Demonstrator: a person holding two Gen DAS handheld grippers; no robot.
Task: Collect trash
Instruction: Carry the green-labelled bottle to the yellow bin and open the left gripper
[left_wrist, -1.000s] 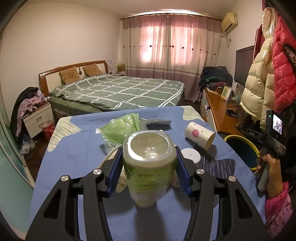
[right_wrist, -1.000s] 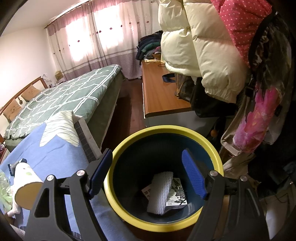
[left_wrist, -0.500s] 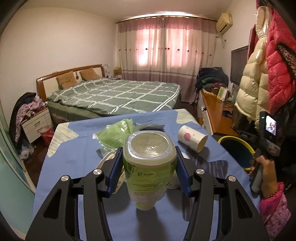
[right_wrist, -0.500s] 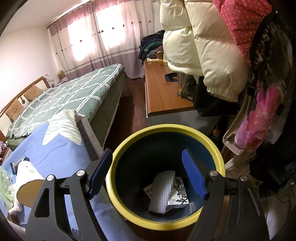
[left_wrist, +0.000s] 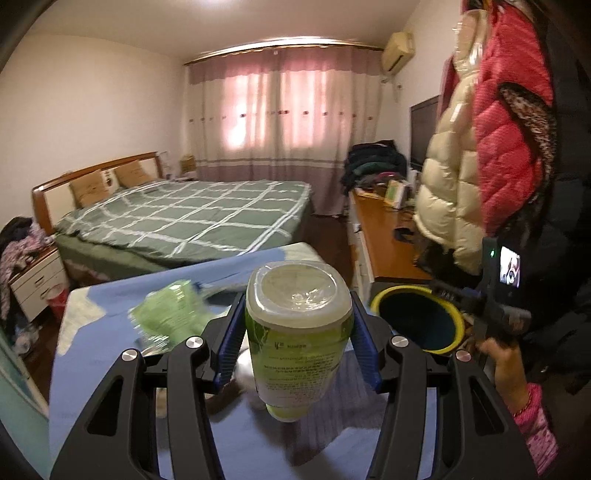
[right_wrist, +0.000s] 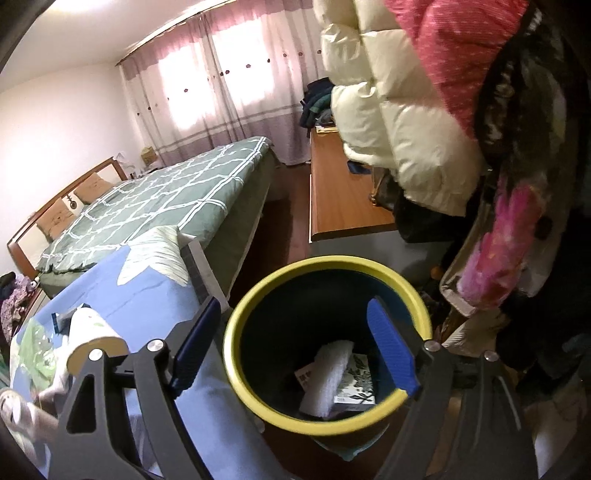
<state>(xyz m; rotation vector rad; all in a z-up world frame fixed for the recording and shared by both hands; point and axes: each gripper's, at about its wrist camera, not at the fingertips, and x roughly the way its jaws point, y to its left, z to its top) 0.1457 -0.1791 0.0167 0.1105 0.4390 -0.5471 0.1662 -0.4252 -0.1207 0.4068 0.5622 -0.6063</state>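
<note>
A: How far is the collecting now?

B: The left gripper (left_wrist: 297, 345) clamps the green bottle (left_wrist: 297, 332) above the blue table (left_wrist: 110, 354), near the bin (right_wrist: 328, 343). The right gripper (right_wrist: 295, 350), empty, has just been opening over it.

A: What is left?

B: Two items lie inside; the paper cup (right_wrist: 92, 334) and the green bag (left_wrist: 166, 317) wait.

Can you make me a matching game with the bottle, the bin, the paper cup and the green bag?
Things:
1 bottle
2 bin
3 paper cup
4 green bag

Places:
A lying on its side on the blue cloth
B on the floor beside the table
C crumpled on the table behind the bottle
D clamped in the left gripper

Pairs: 1-D, 2-B, 3-A, 4-C
</note>
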